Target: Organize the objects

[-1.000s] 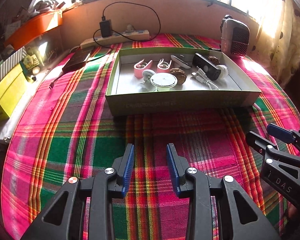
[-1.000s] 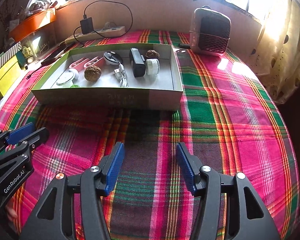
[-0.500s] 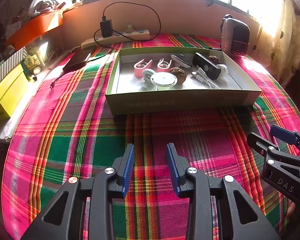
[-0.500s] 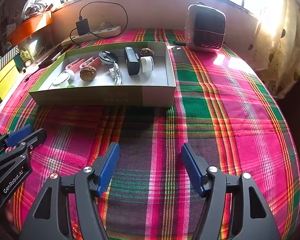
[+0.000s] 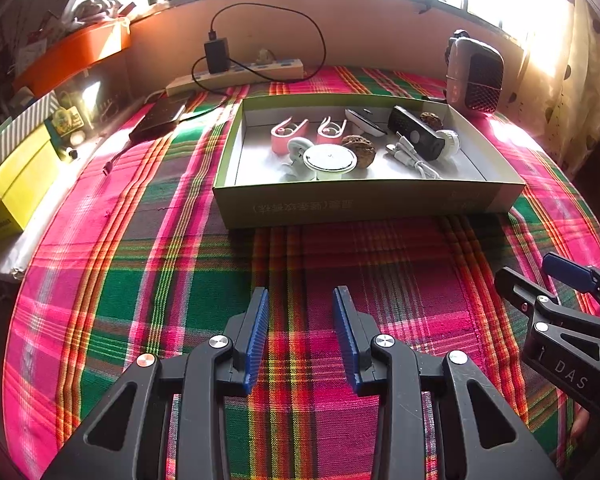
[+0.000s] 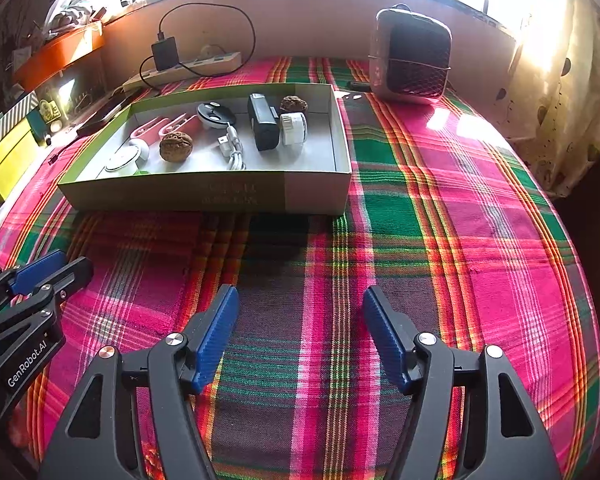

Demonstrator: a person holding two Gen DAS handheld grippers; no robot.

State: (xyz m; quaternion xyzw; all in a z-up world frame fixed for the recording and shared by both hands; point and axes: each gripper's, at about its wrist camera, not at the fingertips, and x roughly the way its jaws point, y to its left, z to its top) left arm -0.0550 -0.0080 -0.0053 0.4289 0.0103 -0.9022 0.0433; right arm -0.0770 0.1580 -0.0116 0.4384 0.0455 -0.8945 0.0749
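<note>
A shallow green cardboard box (image 5: 364, 204) lies on the plaid cloth beyond both grippers. Inside it are two pink clips (image 5: 288, 136), a round white disc (image 5: 329, 159), a walnut (image 5: 360, 148), a black device (image 5: 416, 136), a coiled white cable (image 5: 412, 158) and a white cap (image 6: 294, 128). My left gripper (image 5: 300, 312) hovers over bare cloth, open by a moderate gap with nothing between its blue pads. To its right, my right gripper (image 6: 298, 312) stands open wide and empty, well short of the box (image 6: 204, 196). Each gripper shows at the edge of the other's view.
A small heater (image 6: 410, 62) stands at the back right. A power strip (image 5: 236, 76) with a black charger runs along the far wall. A dark phone (image 5: 160, 118), a yellow box (image 5: 16, 184) and an orange tray (image 5: 76, 56) sit at the left.
The right gripper's jaws have spread wider apart. The left gripper and the things in the box look the same as before.
</note>
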